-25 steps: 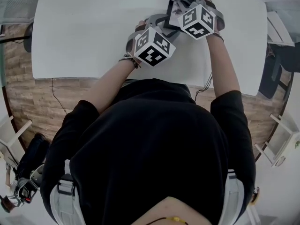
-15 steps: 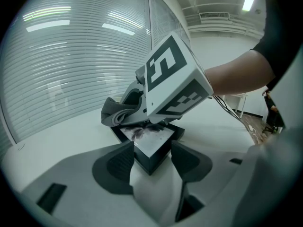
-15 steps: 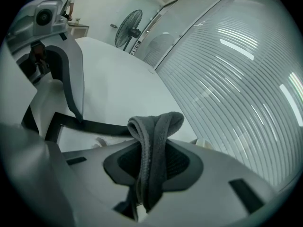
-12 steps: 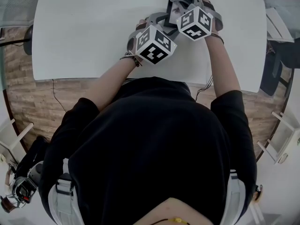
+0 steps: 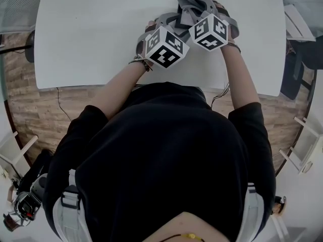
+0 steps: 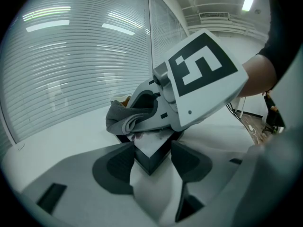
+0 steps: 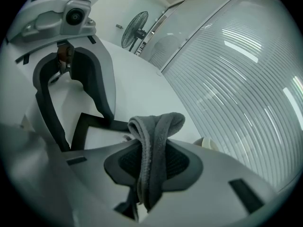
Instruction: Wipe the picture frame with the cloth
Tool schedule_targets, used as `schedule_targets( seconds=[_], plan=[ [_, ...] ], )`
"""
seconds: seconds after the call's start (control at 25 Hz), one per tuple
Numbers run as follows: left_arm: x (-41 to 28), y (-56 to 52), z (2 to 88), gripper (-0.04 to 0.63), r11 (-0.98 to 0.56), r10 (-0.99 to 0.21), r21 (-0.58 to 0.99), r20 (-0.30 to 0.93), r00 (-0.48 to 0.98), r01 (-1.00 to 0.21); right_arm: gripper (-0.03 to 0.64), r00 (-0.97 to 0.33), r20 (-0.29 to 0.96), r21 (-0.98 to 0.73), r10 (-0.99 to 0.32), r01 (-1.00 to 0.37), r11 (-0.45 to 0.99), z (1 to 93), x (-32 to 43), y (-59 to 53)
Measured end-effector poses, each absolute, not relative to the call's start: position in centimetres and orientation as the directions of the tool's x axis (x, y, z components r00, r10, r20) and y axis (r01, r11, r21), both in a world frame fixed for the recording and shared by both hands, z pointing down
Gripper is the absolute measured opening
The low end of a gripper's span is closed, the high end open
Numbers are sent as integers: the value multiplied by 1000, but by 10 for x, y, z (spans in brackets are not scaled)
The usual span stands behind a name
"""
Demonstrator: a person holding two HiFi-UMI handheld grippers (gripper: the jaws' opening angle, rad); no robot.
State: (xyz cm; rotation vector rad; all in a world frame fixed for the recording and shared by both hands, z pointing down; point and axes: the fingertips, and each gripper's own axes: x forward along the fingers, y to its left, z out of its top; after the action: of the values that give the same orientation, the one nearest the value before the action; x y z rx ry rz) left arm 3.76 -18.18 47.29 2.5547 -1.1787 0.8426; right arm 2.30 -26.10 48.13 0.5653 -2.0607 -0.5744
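**Left claw [image 6: 151, 161] steadies, right claw [image 7: 152, 163] carries the cloth**

Left claw pinches the near corner of the picture frame [image 6: 147, 145], I reckon to stop it sliding on the white tabletop [image 5: 101, 34]. Right claw is clamped on a bunched grey cloth [image 7: 154, 126], whose free end rests on the frame's far part, placed for wiping. The frame lies flat toward the tabletop's far side. It has a black border and a pale picture inside.
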Motion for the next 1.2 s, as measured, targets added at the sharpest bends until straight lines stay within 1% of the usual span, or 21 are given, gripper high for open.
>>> schedule_targets(
  seconds=[1.2],
  plan=[
    [42, -188, 475, 252, -661, -629, -48, 579, 518, -749, 78, -511, 623, 542, -592, -264, 798, 482, 29, -239]
  ],
)
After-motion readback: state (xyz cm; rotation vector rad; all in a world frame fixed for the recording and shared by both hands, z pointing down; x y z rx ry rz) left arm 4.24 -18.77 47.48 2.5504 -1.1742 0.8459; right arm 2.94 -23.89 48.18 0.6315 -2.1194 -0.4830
